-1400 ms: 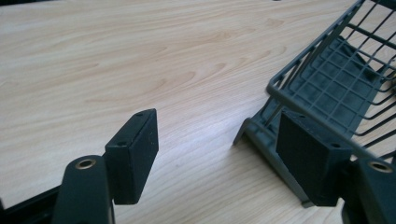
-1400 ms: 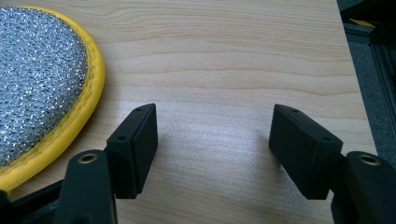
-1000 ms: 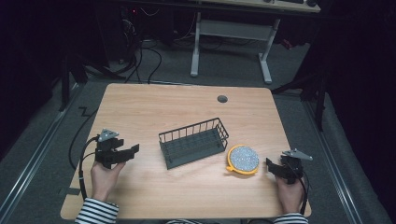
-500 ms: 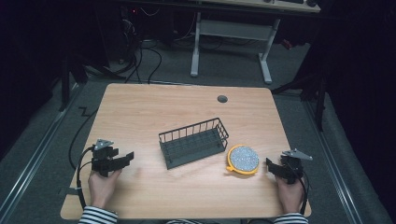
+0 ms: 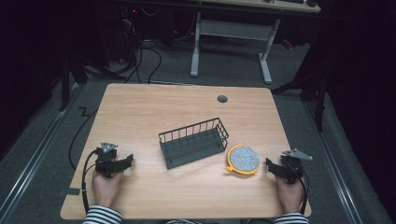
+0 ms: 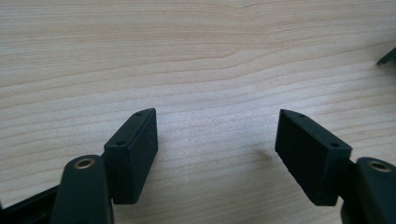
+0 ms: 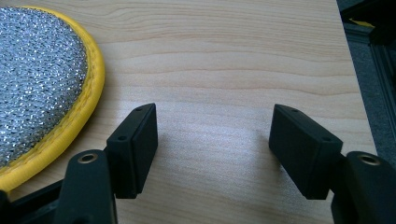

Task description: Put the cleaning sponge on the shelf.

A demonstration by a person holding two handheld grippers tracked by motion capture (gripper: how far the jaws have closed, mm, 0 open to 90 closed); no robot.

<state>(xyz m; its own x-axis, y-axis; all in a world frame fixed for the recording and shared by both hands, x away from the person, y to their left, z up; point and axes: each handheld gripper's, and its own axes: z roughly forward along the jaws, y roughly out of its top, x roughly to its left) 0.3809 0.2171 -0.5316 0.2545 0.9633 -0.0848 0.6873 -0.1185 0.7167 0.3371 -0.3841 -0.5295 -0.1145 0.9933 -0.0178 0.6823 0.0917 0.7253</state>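
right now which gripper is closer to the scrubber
Right. The right gripper sits just right of the scrubber, jaws open, not touching it. The left gripper is far off to the left, beyond the basket.

Wire basket [image 5: 194, 148] sits mid-frame in the high view, on the table [image 5: 154, 107], tilted so its right end lies higher in the frame. Round scouring pad [image 5: 243, 159] lies just right of and below the basket's right end, flat on the table. Right gripper [image 5: 274, 167] at lower right, near the pad, apart from it. Left gripper [image 5: 123, 162] at lower left, well apart from the basket. Table grommet [image 5: 222, 99] above the basket, toward the far edge.

In the right gripper view, the pad [image 7: 37, 88] lies upper left, beside the left jaw.
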